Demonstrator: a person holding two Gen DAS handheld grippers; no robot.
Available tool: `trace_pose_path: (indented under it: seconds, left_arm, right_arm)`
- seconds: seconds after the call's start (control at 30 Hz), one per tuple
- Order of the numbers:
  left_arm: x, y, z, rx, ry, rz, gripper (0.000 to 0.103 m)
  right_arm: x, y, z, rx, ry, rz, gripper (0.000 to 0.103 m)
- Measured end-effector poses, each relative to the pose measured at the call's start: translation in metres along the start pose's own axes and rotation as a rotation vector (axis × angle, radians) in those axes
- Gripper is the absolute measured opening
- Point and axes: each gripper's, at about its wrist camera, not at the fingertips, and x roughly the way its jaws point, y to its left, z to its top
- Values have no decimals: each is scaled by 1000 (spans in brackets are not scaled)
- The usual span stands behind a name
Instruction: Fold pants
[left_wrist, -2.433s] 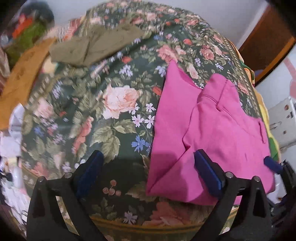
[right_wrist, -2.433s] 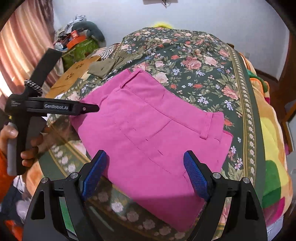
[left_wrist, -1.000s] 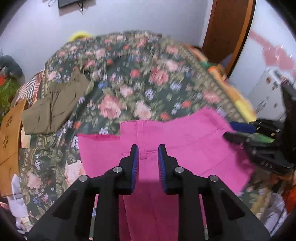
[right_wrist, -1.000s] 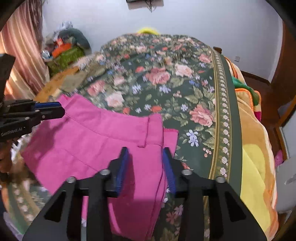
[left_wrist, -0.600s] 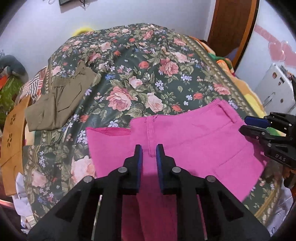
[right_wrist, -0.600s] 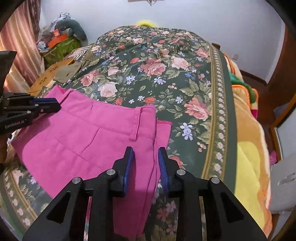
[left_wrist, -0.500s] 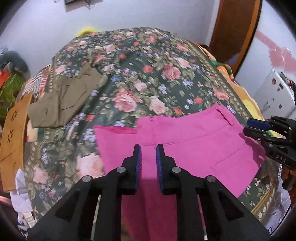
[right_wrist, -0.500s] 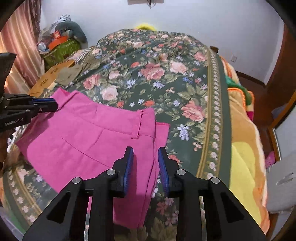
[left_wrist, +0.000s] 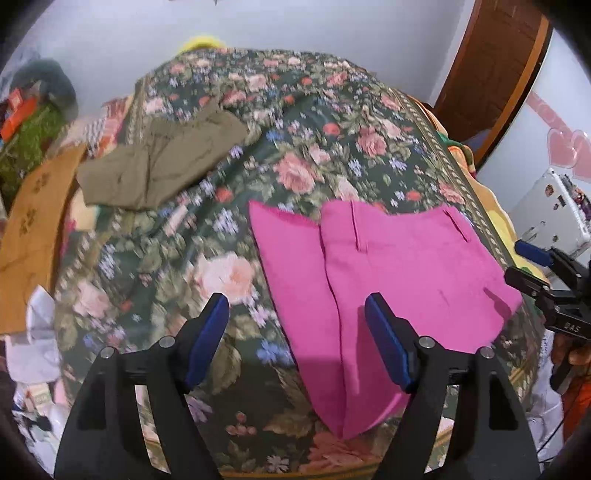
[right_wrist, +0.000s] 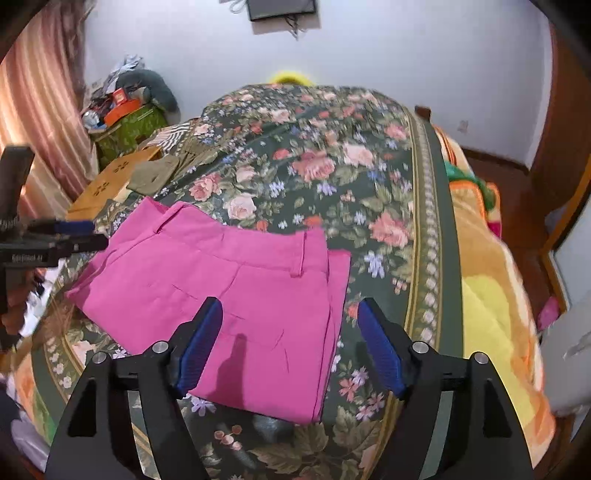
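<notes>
Pink pants flat on bedspread, left gripper and right gripper above, both wide apart, empty

A bed fills the room, spread with a dark green floral bedcover scattered with pink roses. Beyond it rises a plain pale wall, where a small dark screen hangs with loose wires below. Pinkish striped curtains glow with daylight on one side. A brown wooden door stands in the corner, and an orange and yellow blanket drapes off the bed's edge.
</notes>
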Motion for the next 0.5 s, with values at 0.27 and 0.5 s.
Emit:
trace_pose_path:
  seconds: [0.27, 0.5]
  left_arm:
    - [23, -2, -7, -50, 71, -92, 78]
    - [34, -11, 3, -11, 82, -126, 79]
  right_arm:
    - [30, -14, -11, 86, 178, -48, 73]
    - [46, -31, -6, 188, 207, 29, 75]
